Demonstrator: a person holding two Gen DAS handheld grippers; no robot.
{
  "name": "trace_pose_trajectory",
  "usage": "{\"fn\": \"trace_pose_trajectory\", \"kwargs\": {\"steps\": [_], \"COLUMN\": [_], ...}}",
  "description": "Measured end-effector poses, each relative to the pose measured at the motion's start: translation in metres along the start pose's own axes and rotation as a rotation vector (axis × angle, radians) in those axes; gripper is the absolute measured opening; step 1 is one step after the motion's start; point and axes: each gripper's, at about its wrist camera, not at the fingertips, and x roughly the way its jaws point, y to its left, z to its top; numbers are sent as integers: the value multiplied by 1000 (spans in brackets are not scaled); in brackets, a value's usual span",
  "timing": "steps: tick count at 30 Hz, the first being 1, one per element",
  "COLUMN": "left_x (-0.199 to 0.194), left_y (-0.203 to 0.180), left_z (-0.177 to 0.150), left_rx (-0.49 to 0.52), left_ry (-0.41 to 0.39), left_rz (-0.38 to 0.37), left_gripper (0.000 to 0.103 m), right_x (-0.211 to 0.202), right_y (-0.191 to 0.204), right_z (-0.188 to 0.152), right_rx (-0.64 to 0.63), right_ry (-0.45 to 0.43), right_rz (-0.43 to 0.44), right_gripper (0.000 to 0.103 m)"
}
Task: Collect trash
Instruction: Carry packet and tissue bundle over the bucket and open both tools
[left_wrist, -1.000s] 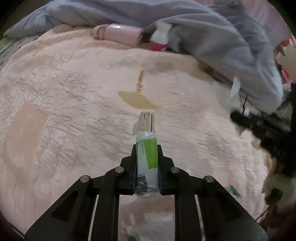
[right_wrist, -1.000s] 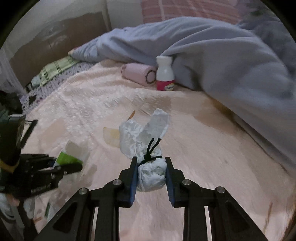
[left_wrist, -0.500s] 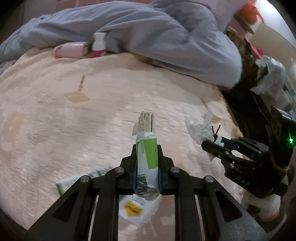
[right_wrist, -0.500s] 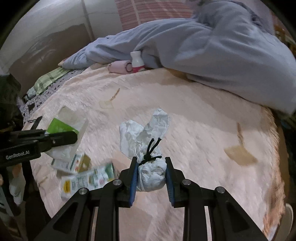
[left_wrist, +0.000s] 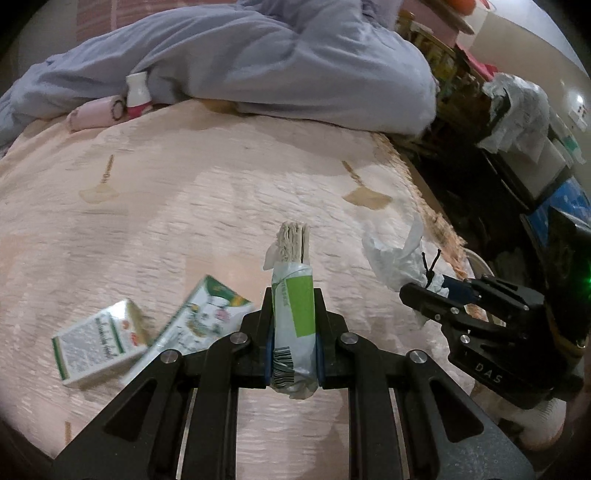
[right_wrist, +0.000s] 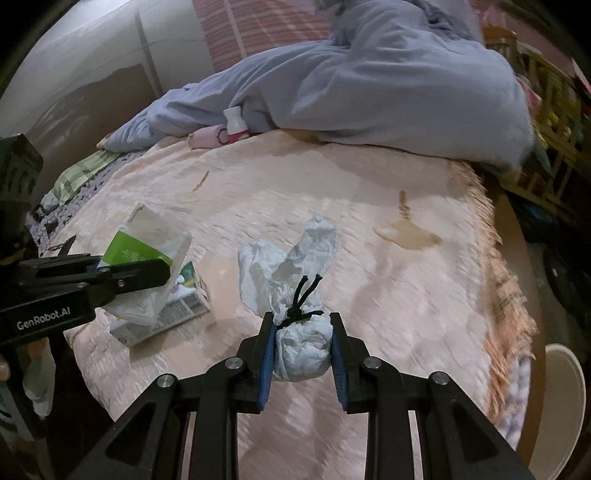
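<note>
My left gripper (left_wrist: 293, 314) is shut on a green and white snack packet (left_wrist: 293, 317) with a stack of beige wafers poking out of its top. My right gripper (right_wrist: 303, 325) is shut on a white tied plastic bag (right_wrist: 301, 349) knotted with a black cord. Both are held above the pink bedspread (left_wrist: 207, 192). The right gripper with its bag (left_wrist: 399, 254) shows at the right of the left wrist view. The left gripper with its packet (right_wrist: 147, 243) shows at the left of the right wrist view. Two green and white cartons (left_wrist: 99, 341) (left_wrist: 199, 319) lie on the bedspread.
A grey-blue blanket (left_wrist: 280, 70) is heaped across the far side of the bed. A pink roll (left_wrist: 94, 114) and a small white bottle (left_wrist: 137, 94) lie against it. Dark cluttered furniture (left_wrist: 509, 147) stands past the bed's right edge. A pale round rim (right_wrist: 565, 398) sits low right.
Both grippers have swung to the right across the bed, still gripping the packet and the bag. The cartons and the bed's fringed right edge have come into view.
</note>
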Motion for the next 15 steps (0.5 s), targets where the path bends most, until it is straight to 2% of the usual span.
{"fn": "trace_pose_trajectory", "kwargs": {"steps": [15], "left_x": [19], "left_y": [-59], "left_z": [-9], "left_rx": [77], "left_ry": [21], "left_rz": [-41], "left_gripper": [14], "right_x": [-36], "right_y": [-41], "right_z": [-31], "right_rx": [78], "right_ry": [-29], "right_rz": [-52], "right_gripper": [26]}}
